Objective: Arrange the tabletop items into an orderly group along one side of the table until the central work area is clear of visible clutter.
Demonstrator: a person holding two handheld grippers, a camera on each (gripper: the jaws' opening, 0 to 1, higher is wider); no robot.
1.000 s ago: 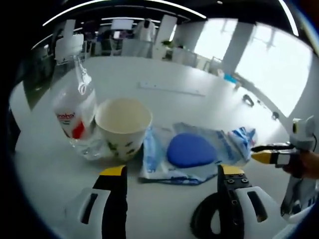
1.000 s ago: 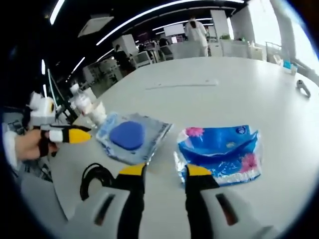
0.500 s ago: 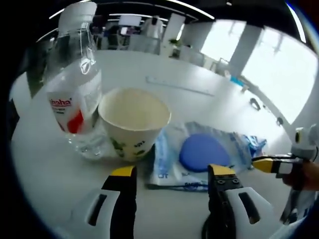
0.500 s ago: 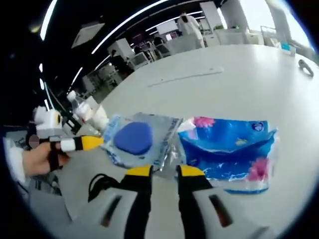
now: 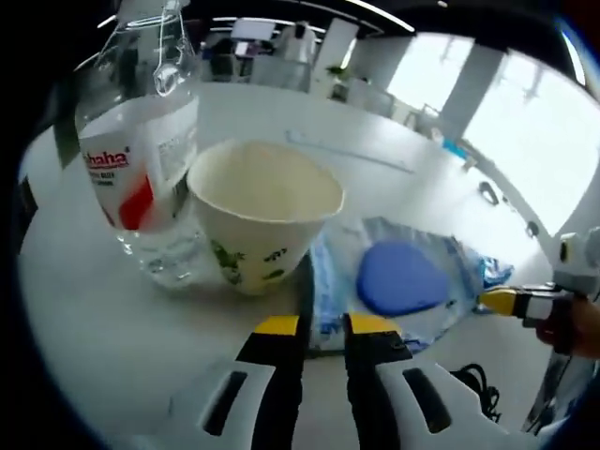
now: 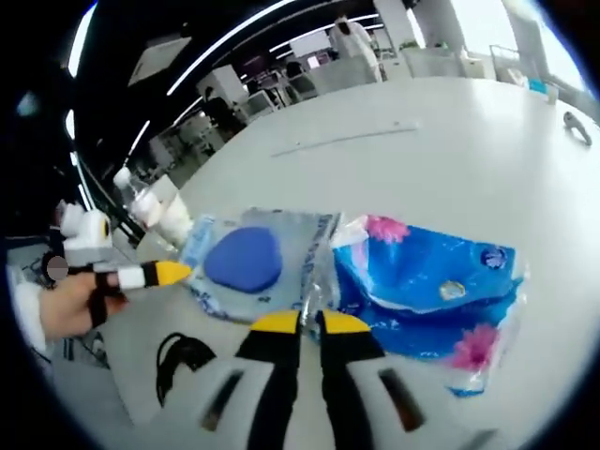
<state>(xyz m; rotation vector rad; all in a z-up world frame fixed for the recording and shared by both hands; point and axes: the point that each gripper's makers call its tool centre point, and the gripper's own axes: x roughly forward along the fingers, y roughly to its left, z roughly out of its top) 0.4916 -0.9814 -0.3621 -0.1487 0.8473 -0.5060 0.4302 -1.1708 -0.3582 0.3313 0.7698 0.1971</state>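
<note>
Grip state: left claw is seen with jaws nearly pressed together at the near edge of the clear pouch, just right of the paper cup; whether plastic is pinched cannot be told. Right claw is nearly closed at the blue tissue pack. A firm edge pinch should be confirmed, then each item slid low across the counter.
</note>
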